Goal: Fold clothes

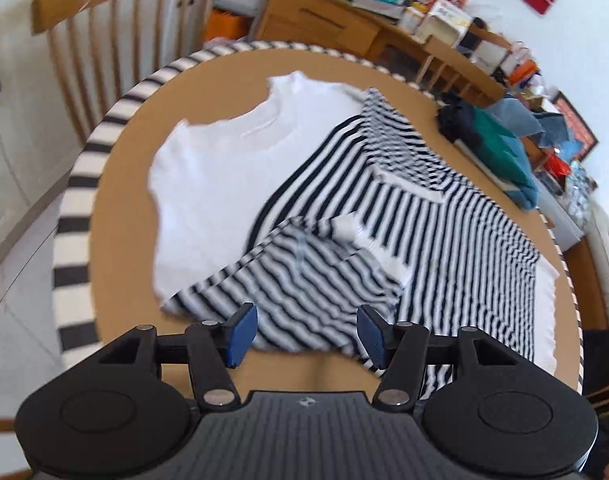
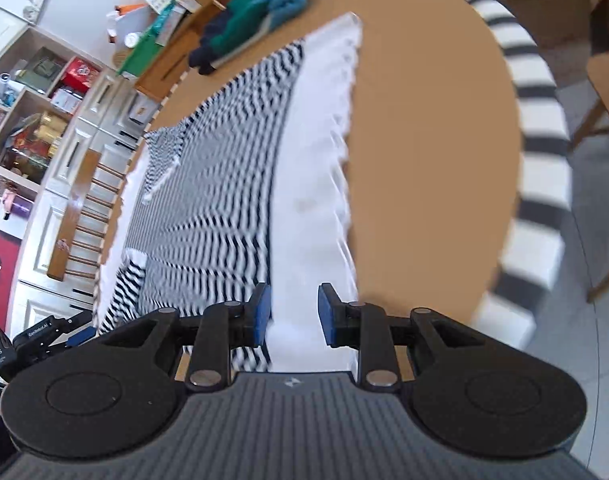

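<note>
A lived-in home room, probably a dining area: round counter [image 1: 116,240], spindle-back wooden chair [image 1: 104,32], cluttered wooden sideboard [image 1: 316,20], open shelves [image 2: 32,92] crowded with boxes, tiled floor [image 2: 584,320].

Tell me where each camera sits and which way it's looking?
Left wrist: sits on the left gripper, looking forward over the striped shirt and white shirt on the round table; its open blue-padded fingers show.
Right wrist: sits on the right gripper, looking along the striped shirt's white hem; its open fingers show, and the left gripper peeks in low on the left side of the picture.
Shared: the striped shirt, table, pile of clothes.
</note>
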The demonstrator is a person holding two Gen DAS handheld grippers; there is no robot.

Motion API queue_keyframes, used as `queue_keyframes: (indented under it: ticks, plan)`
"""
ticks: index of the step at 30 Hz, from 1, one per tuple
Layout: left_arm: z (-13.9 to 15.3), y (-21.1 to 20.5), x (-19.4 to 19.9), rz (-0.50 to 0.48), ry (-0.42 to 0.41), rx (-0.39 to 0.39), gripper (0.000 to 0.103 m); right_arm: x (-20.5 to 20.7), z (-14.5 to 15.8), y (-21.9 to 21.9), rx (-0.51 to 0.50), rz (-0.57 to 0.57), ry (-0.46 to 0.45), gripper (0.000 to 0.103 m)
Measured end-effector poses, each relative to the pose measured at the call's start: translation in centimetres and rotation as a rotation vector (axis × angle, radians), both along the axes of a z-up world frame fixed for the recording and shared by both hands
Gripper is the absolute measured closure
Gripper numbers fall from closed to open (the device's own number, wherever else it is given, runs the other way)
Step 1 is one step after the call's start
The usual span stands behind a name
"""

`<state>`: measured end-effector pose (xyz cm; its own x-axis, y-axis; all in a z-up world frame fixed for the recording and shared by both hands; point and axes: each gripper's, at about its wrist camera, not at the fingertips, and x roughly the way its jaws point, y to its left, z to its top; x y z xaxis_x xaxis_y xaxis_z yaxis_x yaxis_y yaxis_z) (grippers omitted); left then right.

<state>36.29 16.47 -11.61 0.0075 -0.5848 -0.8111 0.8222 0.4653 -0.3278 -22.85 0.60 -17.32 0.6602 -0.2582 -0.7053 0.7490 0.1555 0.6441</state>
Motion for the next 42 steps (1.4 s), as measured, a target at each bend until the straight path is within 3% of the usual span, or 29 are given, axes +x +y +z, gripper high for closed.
queue_keyframes:
  ticks: [4,6,8,17,19,26,42]
  plan:
    - [-0.2,1.4,0.9,0.008,0.002,0.013,0.045,-0.7,0.5,2.9,0.011,-0.074,0.008,0.073]
    - [-0.8,2.0,1.4,0.035,0.034,0.022,0.045,-0.8,0.8,4.4,0.010,-0.129,0.025,0.064]
    - [-1.3,2.5,2.0,0.066,0.069,0.032,0.045,-0.9,0.7,5.9,0.017,-0.197,0.038,0.063]
    - [-4.3,5.1,4.8,0.309,0.254,-0.024,0.045,-2.3,-4.1,10.0,0.274,-0.694,-0.119,0.066]
    - [-4.5,5.2,5.1,0.356,0.286,-0.039,0.044,-2.0,-4.6,10.5,0.297,-0.758,-0.161,0.066]
    - [-5.1,5.0,6.4,0.494,0.362,-0.095,0.044,-0.4,-5.3,11.2,0.342,-0.855,-0.209,0.065]
    - [-4.9,2.6,5.3,0.479,0.299,-0.125,0.041,0.1,-5.4,10.6,0.320,-0.920,-0.251,0.066]
